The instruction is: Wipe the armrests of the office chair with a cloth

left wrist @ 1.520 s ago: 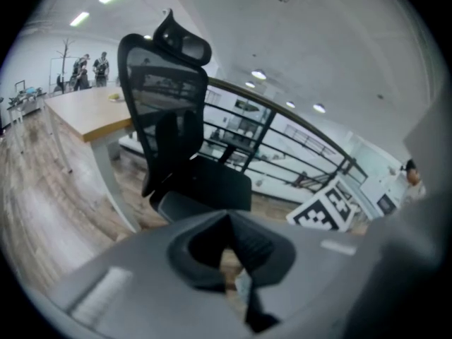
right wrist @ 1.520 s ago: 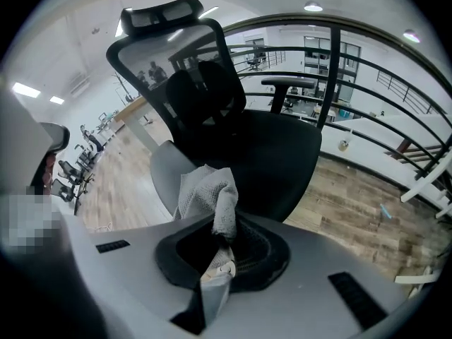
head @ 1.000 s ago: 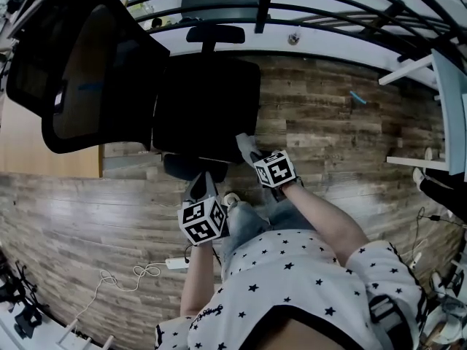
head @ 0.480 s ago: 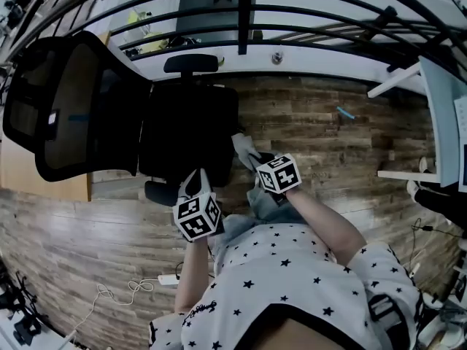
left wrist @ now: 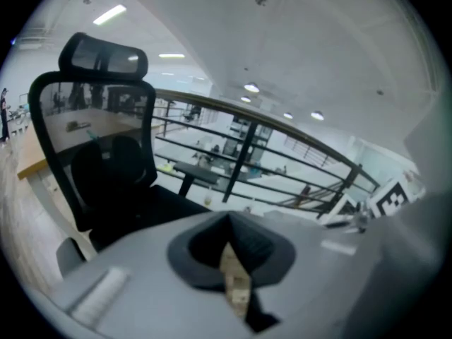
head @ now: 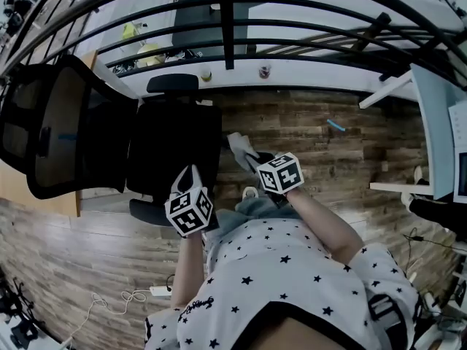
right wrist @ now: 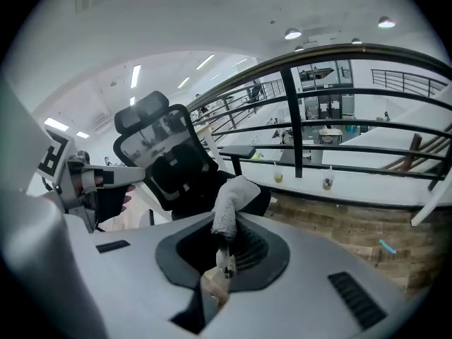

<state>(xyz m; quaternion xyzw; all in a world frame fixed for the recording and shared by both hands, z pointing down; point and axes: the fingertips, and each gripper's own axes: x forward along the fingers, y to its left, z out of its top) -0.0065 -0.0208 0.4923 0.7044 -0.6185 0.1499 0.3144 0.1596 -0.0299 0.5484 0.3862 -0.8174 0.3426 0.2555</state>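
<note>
A black office chair (head: 175, 148) stands at the left of the head view, its mesh backrest (head: 66, 130) turned leftward. Its far armrest (head: 173, 84) lies by the railing and its near armrest (head: 149, 211) just left of my left gripper (head: 188, 179). That gripper is shut with nothing between its fingertips (left wrist: 236, 284), and the chair (left wrist: 99, 161) lies ahead of it. My right gripper (head: 252, 157) is shut on a white cloth (head: 239, 146) beside the seat's right edge. The cloth (right wrist: 232, 196) stands up from the right gripper (right wrist: 224, 260), with the chair (right wrist: 169, 161) behind it.
A black railing (head: 226, 20) and a white ledge with two cups (head: 264, 71) run behind the chair. A white desk (head: 438, 122) stands at the right. A power strip and cable (head: 157, 292) lie on the wooden floor, and a small blue item (head: 336, 125) lies further right.
The view has tilted up toward the railing, so the chair now sits lower and further left. The left gripper has drawn nearer the seat's front edge. The right gripper still holds the cloth.
</note>
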